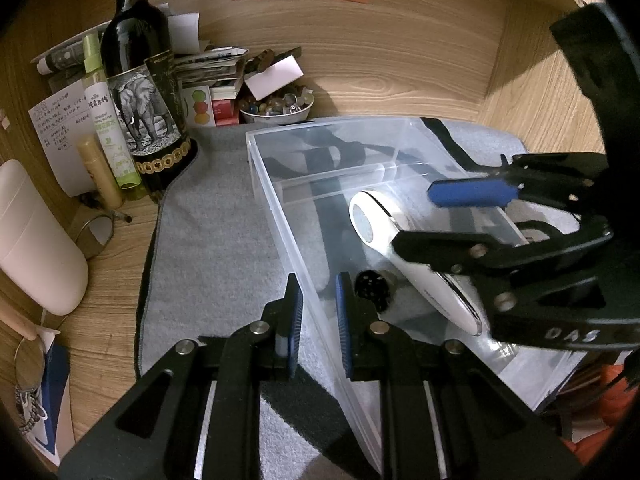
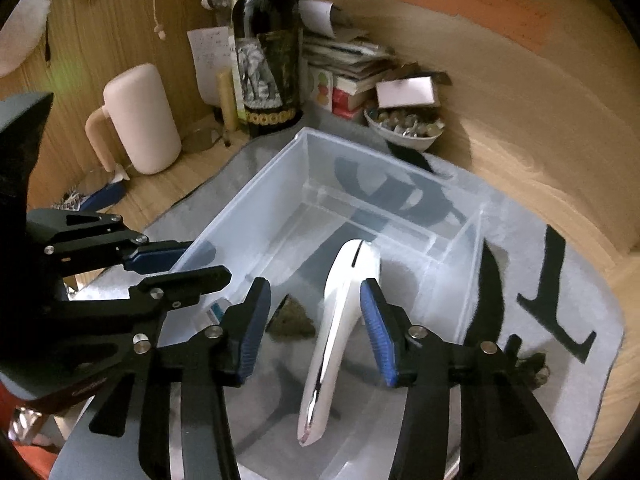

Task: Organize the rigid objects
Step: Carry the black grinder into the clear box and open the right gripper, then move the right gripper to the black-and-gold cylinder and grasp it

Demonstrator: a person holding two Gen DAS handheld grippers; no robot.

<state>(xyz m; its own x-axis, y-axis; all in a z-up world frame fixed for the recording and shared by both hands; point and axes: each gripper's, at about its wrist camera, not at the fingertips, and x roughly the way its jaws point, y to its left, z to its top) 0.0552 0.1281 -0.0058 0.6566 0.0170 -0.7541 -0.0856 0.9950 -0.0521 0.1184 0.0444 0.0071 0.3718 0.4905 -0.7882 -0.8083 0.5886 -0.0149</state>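
Lying lengthwise inside the clear plastic bin [image 2: 248, 208] at lower centre of the right wrist view, a white handheld device [image 2: 336, 320] is seen between the parted fingers of the right gripper [image 2: 312, 332]; its jaws are apart, and neither blue pad is seen pressing on the device. At the lower middle of the left wrist view, the near wall of the bin is pinched by the left gripper [image 1: 318, 320], its jaws together on it. A dark round object [image 1: 374, 286] rests in the bin just beside the device. A wine bottle [image 1: 140, 92] stands at upper left.
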